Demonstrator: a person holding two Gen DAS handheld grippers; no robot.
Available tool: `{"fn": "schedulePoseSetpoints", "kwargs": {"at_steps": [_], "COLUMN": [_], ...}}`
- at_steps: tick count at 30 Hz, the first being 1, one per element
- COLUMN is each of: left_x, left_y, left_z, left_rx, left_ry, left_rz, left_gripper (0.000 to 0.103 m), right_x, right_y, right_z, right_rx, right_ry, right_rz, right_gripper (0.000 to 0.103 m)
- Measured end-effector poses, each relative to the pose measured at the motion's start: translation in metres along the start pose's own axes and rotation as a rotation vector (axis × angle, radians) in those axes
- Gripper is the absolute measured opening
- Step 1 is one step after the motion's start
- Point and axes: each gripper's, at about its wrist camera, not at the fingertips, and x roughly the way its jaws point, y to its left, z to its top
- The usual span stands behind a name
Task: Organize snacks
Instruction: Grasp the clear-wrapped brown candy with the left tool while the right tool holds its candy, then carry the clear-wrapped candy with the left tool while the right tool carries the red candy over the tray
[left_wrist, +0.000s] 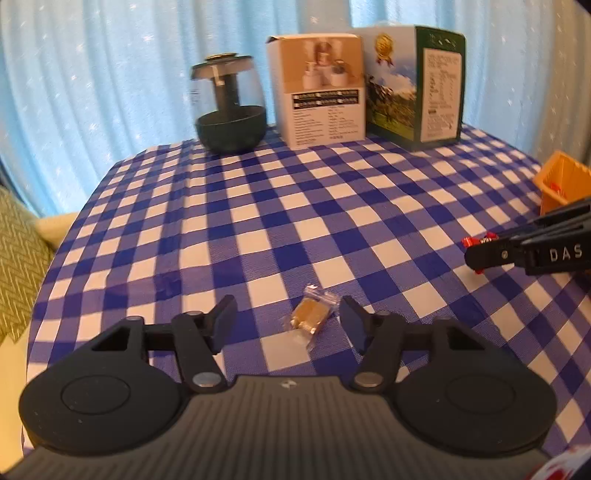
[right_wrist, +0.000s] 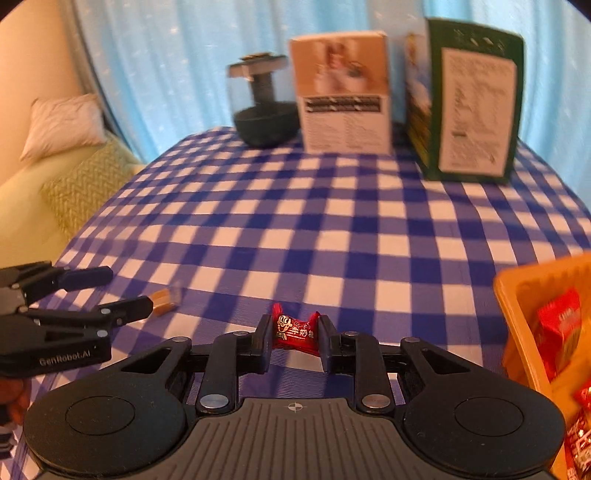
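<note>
A small gold snack in a clear wrapper (left_wrist: 312, 315) lies on the blue checked tablecloth (left_wrist: 295, 206). My left gripper (left_wrist: 286, 319) is open, its fingers on either side of the snack, which lies nearer the right finger. It also shows in the right wrist view (right_wrist: 166, 295) beside the left gripper (right_wrist: 118, 291). My right gripper (right_wrist: 293, 338) is shut on a red wrapped candy (right_wrist: 295, 332) and holds it above the cloth, left of an orange basket (right_wrist: 517, 295) with red packets inside. The right gripper (left_wrist: 476, 249) shows at the right in the left wrist view.
At the table's far edge stand a dark glass jar with a lid (left_wrist: 231, 107), a white and tan box (left_wrist: 319, 88) and a green box (left_wrist: 417, 85). Blue curtains hang behind. A green cushion (right_wrist: 85, 177) and a white pillow (right_wrist: 62, 122) lie left of the table.
</note>
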Motion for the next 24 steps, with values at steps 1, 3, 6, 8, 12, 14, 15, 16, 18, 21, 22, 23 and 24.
{"fn": "schedulePoseSetpoints", "kwargs": {"at_steps": [1,3,6,8,12,14,15,16,18,21,22,23,24], "left_x": [0.003,0.010,0.017,0.019,0.021,0.021,0.021,0.020,0.019,0.014,0.011,0.008,0.004], "left_y": [-0.002,-0.005,-0.006,-0.005,-0.004,-0.004,-0.004,-0.005,-0.004,-0.003,-0.002,-0.002,-0.001], "left_z": [0.000,0.000,0.000,0.000,-0.001,0.001,0.001,0.001,0.002,0.005,0.006,0.007,0.008], "left_rx": [0.010,0.020,0.021,0.022,0.007,-0.005,-0.010,-0.019,-0.037,-0.061,-0.083,-0.107,-0.130], "left_ry": [0.003,0.012,0.025,0.029,0.042,0.051,0.053,0.055,0.065,0.068,0.068,0.067,0.066], "left_rz": [0.000,0.006,-0.001,-0.011,-0.032,-0.041,-0.039,-0.036,-0.044,-0.046,-0.046,-0.048,-0.047], "left_gripper": [0.051,0.043,0.039,0.038,0.029,0.020,0.020,0.019,0.019,0.019,0.019,0.019,0.019], "right_x": [0.001,0.002,0.001,0.000,0.004,0.003,0.003,0.002,0.000,-0.006,-0.009,-0.012,-0.015], "right_y": [-0.003,-0.006,-0.006,-0.005,-0.002,-0.002,-0.002,-0.002,-0.003,-0.002,-0.001,0.001,0.002], "right_z": [0.000,-0.001,-0.002,-0.002,-0.001,0.000,0.000,0.000,0.001,0.002,0.002,0.002,0.002], "right_rx": [0.002,0.009,0.004,-0.001,-0.007,-0.009,-0.008,-0.008,-0.010,-0.015,-0.021,-0.028,-0.034], "right_ry": [0.004,0.014,0.016,0.015,0.014,0.013,0.011,0.008,0.005,-0.009,-0.014,-0.019,-0.023], "right_rz": [-0.004,-0.004,-0.004,-0.001,0.008,0.010,0.008,0.006,0.005,0.001,-0.001,-0.002,-0.005], "right_gripper": [0.026,0.026,0.026,0.026,0.026,0.026,0.026,0.026,0.026,0.026,0.026,0.026,0.026]}}
